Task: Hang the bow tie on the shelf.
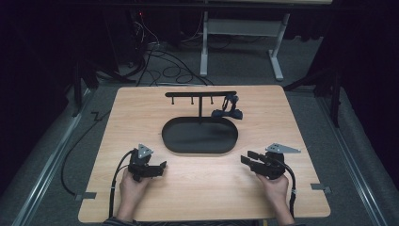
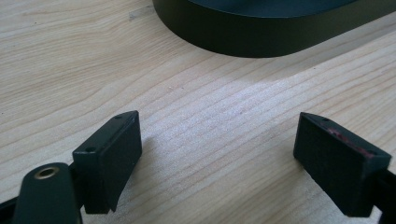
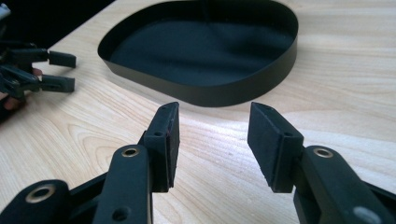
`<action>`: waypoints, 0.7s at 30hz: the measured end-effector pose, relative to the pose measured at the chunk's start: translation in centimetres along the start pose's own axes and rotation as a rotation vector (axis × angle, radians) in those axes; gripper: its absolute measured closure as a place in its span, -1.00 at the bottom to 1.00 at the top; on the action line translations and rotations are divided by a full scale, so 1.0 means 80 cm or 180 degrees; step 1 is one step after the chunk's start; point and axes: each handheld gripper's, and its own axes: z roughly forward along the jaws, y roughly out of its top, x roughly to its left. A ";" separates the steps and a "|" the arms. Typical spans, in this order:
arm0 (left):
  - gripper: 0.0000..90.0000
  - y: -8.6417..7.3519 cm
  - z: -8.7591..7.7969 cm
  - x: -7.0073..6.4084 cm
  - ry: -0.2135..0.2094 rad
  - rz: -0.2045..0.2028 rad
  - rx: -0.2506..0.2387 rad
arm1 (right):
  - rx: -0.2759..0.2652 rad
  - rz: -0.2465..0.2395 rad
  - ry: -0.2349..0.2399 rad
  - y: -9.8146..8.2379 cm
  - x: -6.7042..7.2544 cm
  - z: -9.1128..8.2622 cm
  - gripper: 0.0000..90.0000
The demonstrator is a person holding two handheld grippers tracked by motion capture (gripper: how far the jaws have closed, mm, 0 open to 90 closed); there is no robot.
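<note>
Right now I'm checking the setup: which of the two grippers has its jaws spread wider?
The left gripper: in its own view its jaws stand far apart over bare wood. The right gripper is open too, but with a narrower gap, pointing at the black tray.

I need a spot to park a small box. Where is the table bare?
Bare wood lies left of the black tray, right of it toward the table edge, and along the near edge between the left tool and right tool. Behind the tray, the hook stand and dark headset-like thing crowd it.

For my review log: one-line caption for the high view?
Both grippers, left and right, rest open before the black tray.
</note>
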 end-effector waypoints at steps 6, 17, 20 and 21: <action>-0.65 0.000 0.000 0.000 -0.0001 -0.0002 0.0004 | 0.0174 -0.0055 -0.0058 -0.005 0.004 0.014 0.22; -0.65 0.000 0.000 0.000 -0.0001 -0.0003 0.0004 | 0.0375 -0.0225 -0.0173 -0.013 0.016 0.030 0.21; -0.65 0.000 0.000 0.000 -0.0004 -0.0002 0.0007 | 0.0429 -0.0269 -0.0224 -0.015 0.018 0.033 0.21; -0.65 0.000 0.000 0.000 -0.0001 -0.0002 0.0004 | 0.0439 -0.0265 -0.0228 -0.016 0.018 0.034 0.21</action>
